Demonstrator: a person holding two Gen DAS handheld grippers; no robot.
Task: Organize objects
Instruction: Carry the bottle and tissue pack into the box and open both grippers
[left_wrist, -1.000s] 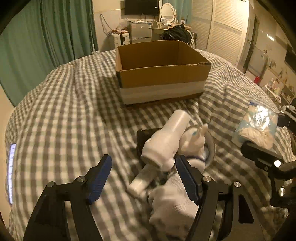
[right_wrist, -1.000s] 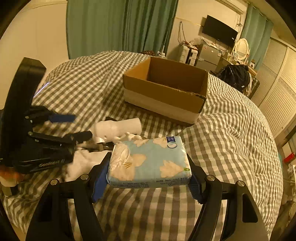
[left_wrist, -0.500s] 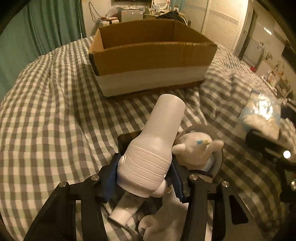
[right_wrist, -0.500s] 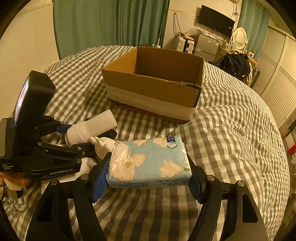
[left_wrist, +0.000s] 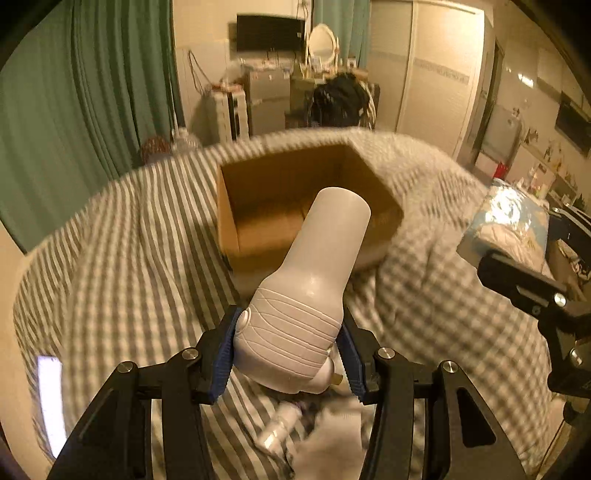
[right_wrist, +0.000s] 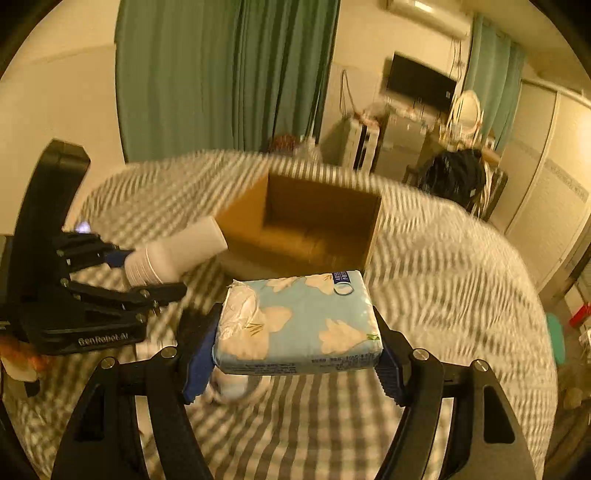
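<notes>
A white bottle (left_wrist: 312, 291) is clamped by its ribbed base in the left gripper (left_wrist: 288, 354), raised above the checked bedspread (left_wrist: 122, 258) with its neck toward the open cardboard box (left_wrist: 295, 206). The right gripper (right_wrist: 295, 343) grips a blue tissue pack (right_wrist: 299, 321), in front of the same box.

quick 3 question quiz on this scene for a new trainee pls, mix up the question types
1. True or false: the left claw is shut on the white bottle.
2. What does the right claw hold? A) a sock B) the blue tissue pack C) nothing
3. Fill in: the open ____ box sits on the checked bed cover, ahead of both claws.

Key: 1 true; 2 B; 3 cardboard
</notes>
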